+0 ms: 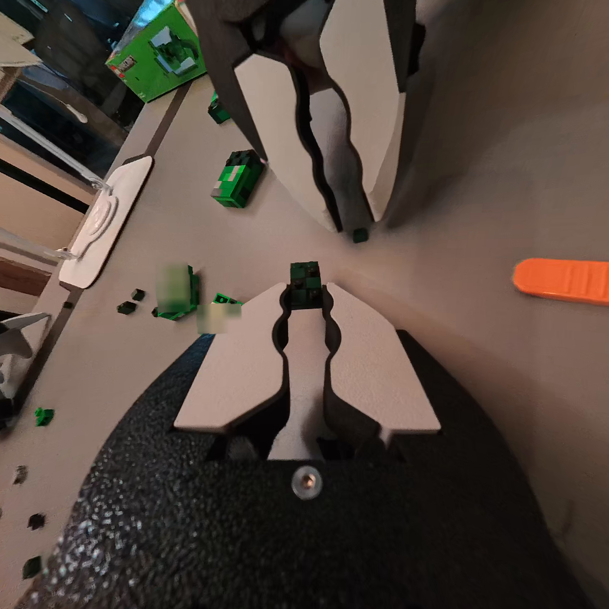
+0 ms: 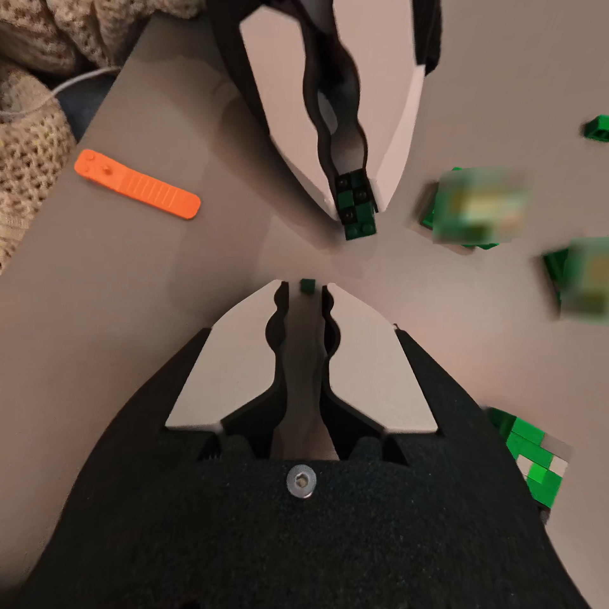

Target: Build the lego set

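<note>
A grey bench carries one orange brick separator left of the right hand-held gripper, whose parted fingers flank one small green brick. Opposite, the left hand-held gripper clenches one dark green studded lego block; one green lego box stands at the bench's far edge.

Your dark green and black studded brick stack sits clamped, studs facing up. Your single small dark green brick lies loose on the grey table just beside it, apart.
</note>
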Available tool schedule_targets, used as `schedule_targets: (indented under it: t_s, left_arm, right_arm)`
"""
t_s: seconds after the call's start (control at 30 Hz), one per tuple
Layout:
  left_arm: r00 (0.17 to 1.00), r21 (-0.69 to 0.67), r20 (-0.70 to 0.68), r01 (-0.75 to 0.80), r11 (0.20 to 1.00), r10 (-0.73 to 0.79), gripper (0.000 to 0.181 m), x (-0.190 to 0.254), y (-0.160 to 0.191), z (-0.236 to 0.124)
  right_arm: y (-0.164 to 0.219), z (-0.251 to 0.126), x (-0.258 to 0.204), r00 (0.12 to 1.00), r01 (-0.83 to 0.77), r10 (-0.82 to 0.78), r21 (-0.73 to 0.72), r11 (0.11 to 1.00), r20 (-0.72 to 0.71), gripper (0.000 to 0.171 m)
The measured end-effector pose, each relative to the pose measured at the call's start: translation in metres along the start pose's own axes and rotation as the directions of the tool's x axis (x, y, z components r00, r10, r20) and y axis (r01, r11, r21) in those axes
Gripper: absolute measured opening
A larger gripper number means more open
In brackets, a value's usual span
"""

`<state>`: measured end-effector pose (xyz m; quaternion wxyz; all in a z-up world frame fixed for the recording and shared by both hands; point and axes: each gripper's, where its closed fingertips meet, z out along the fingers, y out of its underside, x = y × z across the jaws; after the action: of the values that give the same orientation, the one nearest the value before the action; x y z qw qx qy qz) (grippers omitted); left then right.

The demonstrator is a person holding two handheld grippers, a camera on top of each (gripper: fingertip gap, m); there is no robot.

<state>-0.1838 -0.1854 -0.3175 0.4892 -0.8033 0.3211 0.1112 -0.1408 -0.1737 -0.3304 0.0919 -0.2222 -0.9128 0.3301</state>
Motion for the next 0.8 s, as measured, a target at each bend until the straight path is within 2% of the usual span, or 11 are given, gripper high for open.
schedule_targets:
  t_s: [0.07,0.3,0.47,0.53,0.67,0.8]
  left_arm:
    - [0.999,0.016,-0.026,0.031,0.999,-0.031,0.017,0.002,-0.002,-0.001]
    - [0.986,0.027,-0.122,0.119,0.993,-0.114,0.017,0.012,-0.007,-0.003]
    - [0.977,0.014,-0.139,0.163,0.986,-0.160,0.017,0.018,-0.011,-0.001]
    - [0.974,0.026,-0.117,0.200,0.979,-0.196,0.017,0.016,-0.016,-0.001]
    - [0.954,0.145,-0.093,0.296,0.944,-0.285,0.017,0.009,-0.037,-0.005]
    - [0.935,0.222,-0.128,0.352,0.909,-0.330,0.017,0.009,-0.053,-0.006]
  right_arm:
    - [0.007,0.001,0.005,1.000,0.014,-0.015,-0.025,1.000,-0.022,0.018]
    - [0.002,0.005,0.003,1.000,0.020,-0.019,0.023,1.000,-0.015,0.009]
    - [0.002,0.002,0.006,0.999,0.040,-0.038,0.046,0.998,-0.036,0.008]
    - [-0.002,-0.006,0.007,0.998,0.046,-0.044,0.085,0.995,-0.035,0.008]
    - [-0.020,-0.033,0.007,0.998,0.057,-0.050,0.189,0.980,-0.043,0.007]
    - [-0.034,-0.060,0.002,0.994,0.103,-0.092,0.236,0.966,-0.059,0.007]
